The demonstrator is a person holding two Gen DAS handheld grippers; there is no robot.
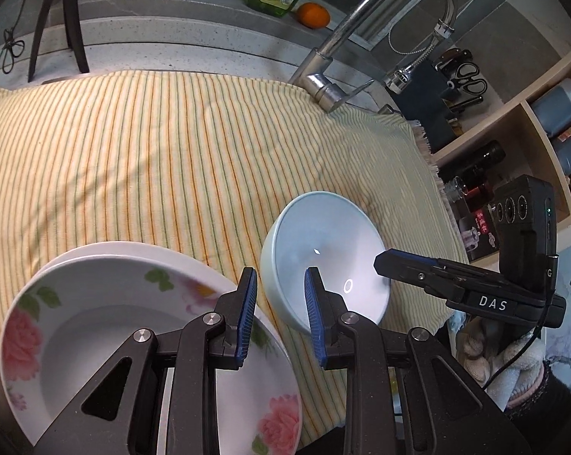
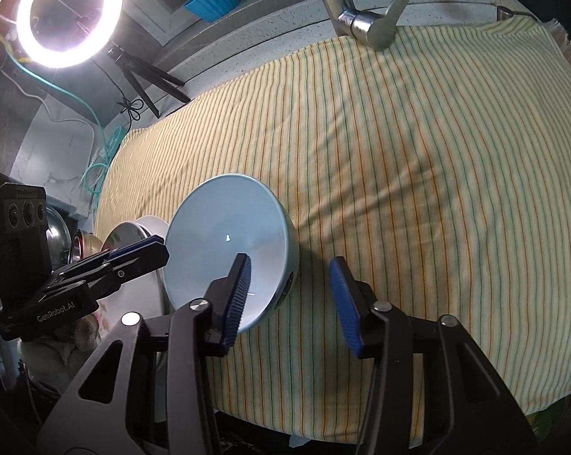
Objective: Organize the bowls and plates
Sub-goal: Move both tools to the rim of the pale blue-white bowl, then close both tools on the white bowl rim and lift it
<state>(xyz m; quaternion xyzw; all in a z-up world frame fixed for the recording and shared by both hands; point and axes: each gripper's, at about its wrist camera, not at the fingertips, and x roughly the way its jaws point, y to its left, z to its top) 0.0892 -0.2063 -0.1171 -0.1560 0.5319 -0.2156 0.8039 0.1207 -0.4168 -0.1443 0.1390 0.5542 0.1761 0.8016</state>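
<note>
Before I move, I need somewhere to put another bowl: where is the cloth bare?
The striped yellow cloth lies bare from the chrome faucet down right of the pale blue bowl. It is crowded where that bowl meets the floral white plate.

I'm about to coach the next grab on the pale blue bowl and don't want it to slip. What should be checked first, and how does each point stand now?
1. Right gripper open: ok, jaws spread wide.
2. Right gripper straddling the pale blue bowl rim: cannot tell; one finger overlaps the bowl, the other sits over the striped cloth.
3. Left gripper free: ok, open and holding nothing.
4. Bowl resting flat: not ok, it looks tilted.
5. Bowl clear of the floral plate: cannot tell, they sit very close.
6. Faucet out of the way: ok, far behind.
</note>
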